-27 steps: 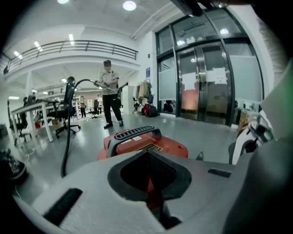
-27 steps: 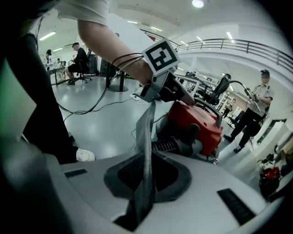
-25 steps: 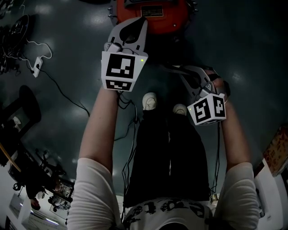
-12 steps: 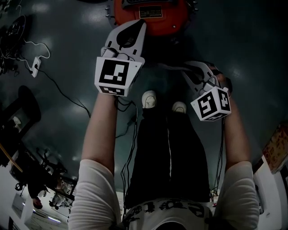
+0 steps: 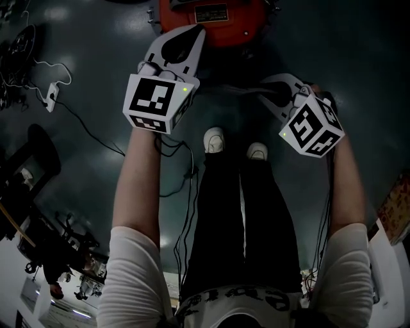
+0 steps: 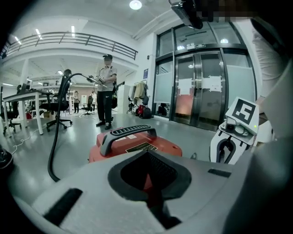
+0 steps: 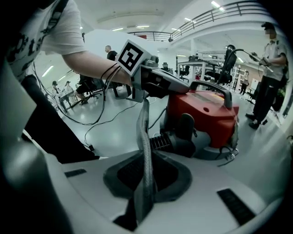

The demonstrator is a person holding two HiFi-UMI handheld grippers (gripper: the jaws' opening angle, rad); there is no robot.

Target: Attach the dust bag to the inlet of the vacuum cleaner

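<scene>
The red vacuum cleaner (image 5: 214, 19) with a black handle (image 6: 130, 133) stands on the floor ahead. A ribbed black fitting (image 7: 170, 141) sits at its lower front. The dust bag (image 7: 144, 123) shows edge-on as a thin grey strip. My right gripper (image 7: 146, 160) is shut on it, and the strip rises toward the underside of the left gripper (image 7: 158, 84). In the head view the right gripper (image 5: 272, 96) hangs right of the vacuum. My left gripper (image 5: 192, 35) points at the vacuum's top, jaws together with nothing between them (image 6: 147, 155).
The person's legs and white shoes (image 5: 213, 139) are directly below the grippers. Cables (image 5: 83, 122) and a white adapter (image 5: 52, 96) lie on the floor at left. A black hose (image 6: 57, 123) arcs up left of the vacuum. A person (image 6: 106, 89) stands beyond, and glass doors (image 6: 201, 91) are at right.
The right gripper has rolled, swinging its marker cube up and to the right. The left gripper has tilted slightly and stayed over the vacuum.
</scene>
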